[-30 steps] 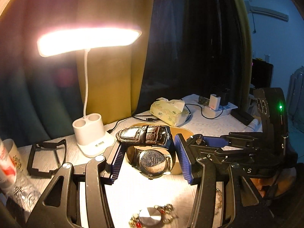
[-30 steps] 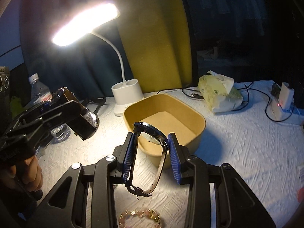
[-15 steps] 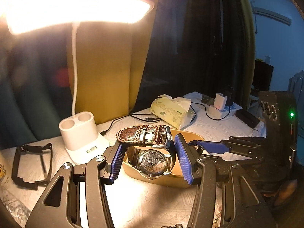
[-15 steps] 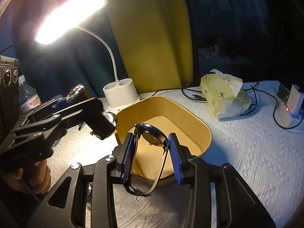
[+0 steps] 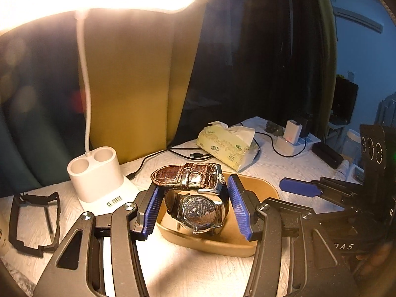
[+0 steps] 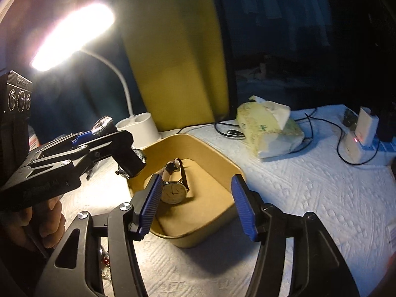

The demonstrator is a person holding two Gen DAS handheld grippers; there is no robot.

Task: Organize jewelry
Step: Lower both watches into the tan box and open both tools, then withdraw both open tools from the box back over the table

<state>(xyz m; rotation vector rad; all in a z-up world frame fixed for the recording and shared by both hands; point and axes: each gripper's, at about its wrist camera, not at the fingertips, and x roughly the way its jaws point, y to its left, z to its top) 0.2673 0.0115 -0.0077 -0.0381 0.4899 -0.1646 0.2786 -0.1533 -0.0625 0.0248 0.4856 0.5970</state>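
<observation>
My left gripper [image 5: 193, 208] is shut on a watch with a brown leather strap [image 5: 195, 190] and holds it just over the near left rim of the tan tray [image 5: 262, 188]. My right gripper [image 6: 195, 205] is open and empty above the tray [image 6: 217, 156]. A slim watch with a pale dial [image 6: 173, 191] lies inside the tray between the right fingers. The left gripper shows in the right wrist view [image 6: 128, 153], at the tray's left rim. One blue right finger [image 5: 299, 188] shows in the left wrist view.
A white desk lamp base [image 5: 96, 175] stands behind the tray. A black frame [image 5: 34, 222] lies at the left. A tissue pack [image 6: 269, 128], cables and a charger [image 6: 361, 136] lie at the back right. Beaded jewelry [image 6: 105, 262] lies at the lower left.
My right gripper has opened and the slim watch has dropped into the tray. My left gripper has moved forward with the brown-strap watch to the tray's rim.
</observation>
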